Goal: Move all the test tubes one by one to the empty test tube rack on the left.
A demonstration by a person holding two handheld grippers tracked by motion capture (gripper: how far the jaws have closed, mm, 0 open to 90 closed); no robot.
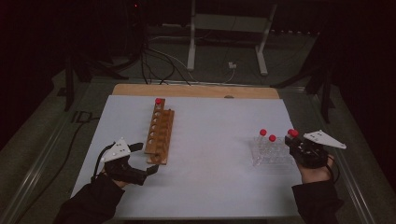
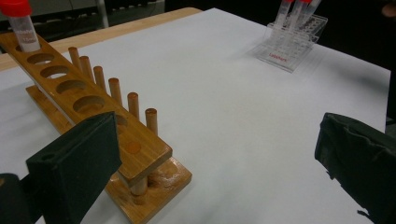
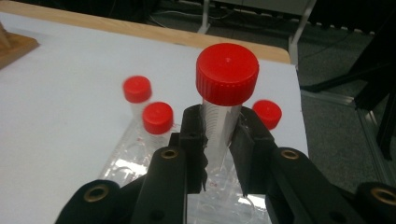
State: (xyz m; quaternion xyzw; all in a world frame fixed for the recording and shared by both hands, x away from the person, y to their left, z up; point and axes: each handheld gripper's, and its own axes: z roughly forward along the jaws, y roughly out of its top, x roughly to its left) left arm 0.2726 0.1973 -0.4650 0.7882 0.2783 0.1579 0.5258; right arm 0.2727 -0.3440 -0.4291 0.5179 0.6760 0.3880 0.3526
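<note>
Between the right gripper's (image 3: 219,154) clenched jaws stands a red-capped tube (image 3: 224,93); left gripper's (image 2: 219,158) jaws gape.

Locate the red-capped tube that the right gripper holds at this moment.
In the right gripper view the tube stands upright between the right gripper jaws, above the clear plastic rack. In the high view it is at the table's right side.

The left gripper (image 2: 219,163), jaws wide apart, sits at the near end of a wooden rack (image 2: 140,151) holding one red-capped tube (image 2: 23,28), with a clear rack (image 2: 292,44) of tubes far across the white table (image 2: 224,107).
</note>
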